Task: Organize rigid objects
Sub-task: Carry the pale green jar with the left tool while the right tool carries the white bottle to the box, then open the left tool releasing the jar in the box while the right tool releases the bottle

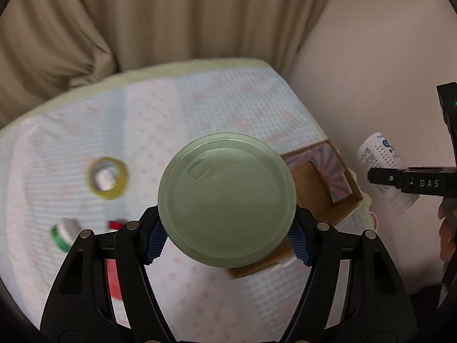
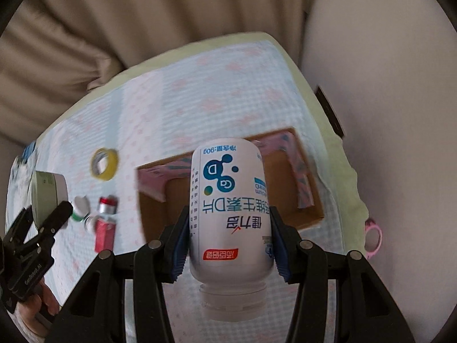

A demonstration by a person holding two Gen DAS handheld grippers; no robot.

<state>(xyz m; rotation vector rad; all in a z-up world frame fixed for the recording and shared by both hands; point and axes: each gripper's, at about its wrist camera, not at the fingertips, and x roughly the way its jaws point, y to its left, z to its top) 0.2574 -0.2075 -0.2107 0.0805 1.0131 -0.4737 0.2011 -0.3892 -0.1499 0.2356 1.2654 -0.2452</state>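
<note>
While both tools are loaded above the cloth-covered surface (image 2: 228, 91), the right tool (image 2: 230, 245) pinches a white bottle (image 2: 230, 214) across its body, long axis pointing forward along the fingers, neck toward the camera, directly over the cardboard box (image 2: 311, 208). Left tool (image 1: 227, 241) pinches a pale green round jar (image 1: 227, 200) by its sides, just left of the box, so the right hand looks nearer. Box: no loose item seen inside; left of it lie a yellow tape roll (image 2: 104, 163), a green-banded roll (image 2: 81, 208) and a red tube (image 2: 105, 224).
</note>
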